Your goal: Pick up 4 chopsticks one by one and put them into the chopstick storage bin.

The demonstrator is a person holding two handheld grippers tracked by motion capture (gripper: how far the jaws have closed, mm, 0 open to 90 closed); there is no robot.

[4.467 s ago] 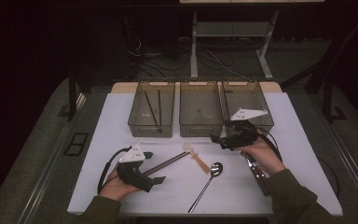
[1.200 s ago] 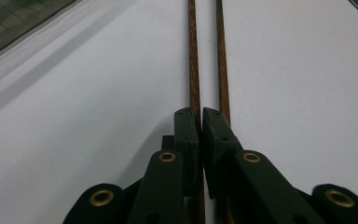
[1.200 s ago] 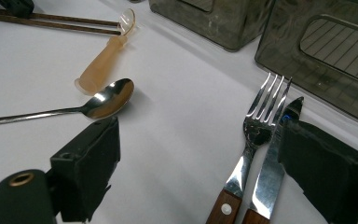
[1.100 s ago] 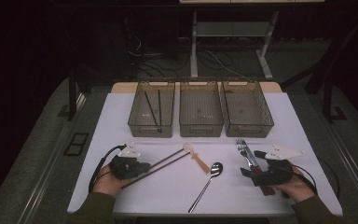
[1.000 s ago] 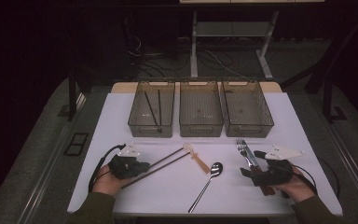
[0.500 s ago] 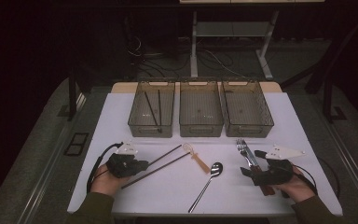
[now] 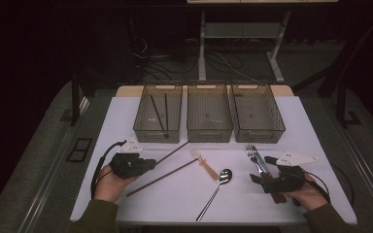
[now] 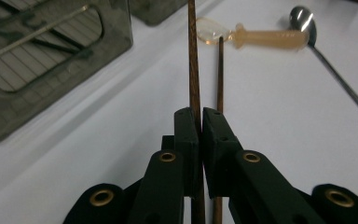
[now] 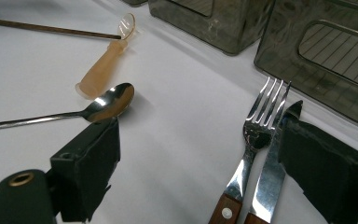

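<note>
The left gripper (image 7: 141, 164) is clamping one brown chopstick (image 8: 194, 70) between its jaws, which are standing nearly together around the thin stick, while a second chopstick (image 8: 220, 74) is lying just beside it on the white table (image 7: 301, 131), outside the grip. In the high view the held stick is running from the gripper up and to the right, its far tip pointing toward the left bin (image 7: 158, 118), the leftmost of three grey bins, which is sitting beyond it at the table's far side and is already holding two dark chopsticks (image 7: 159, 110). So the stick's long axis is lying slantwise to the bin's length (the bin's length is running away from the person), and I judge that the coming move is calling for a turn of the stick to match it before it is let down. The left hand is by far the nearer to that bin. The right gripper (image 9: 196, 163) is holding nothing, its jaws standing wide on either side of a fork (image 9: 256, 135) and a knife (image 9: 272, 163) with wooden handles, which are lying side by side and touching or nearly so. Counting: three bins, four chopsticks in all, one fork, one knife, one metal spoon (image 7: 217, 189) and one small pale plastic spoon (image 7: 203, 162), both near the table's middle.
</note>
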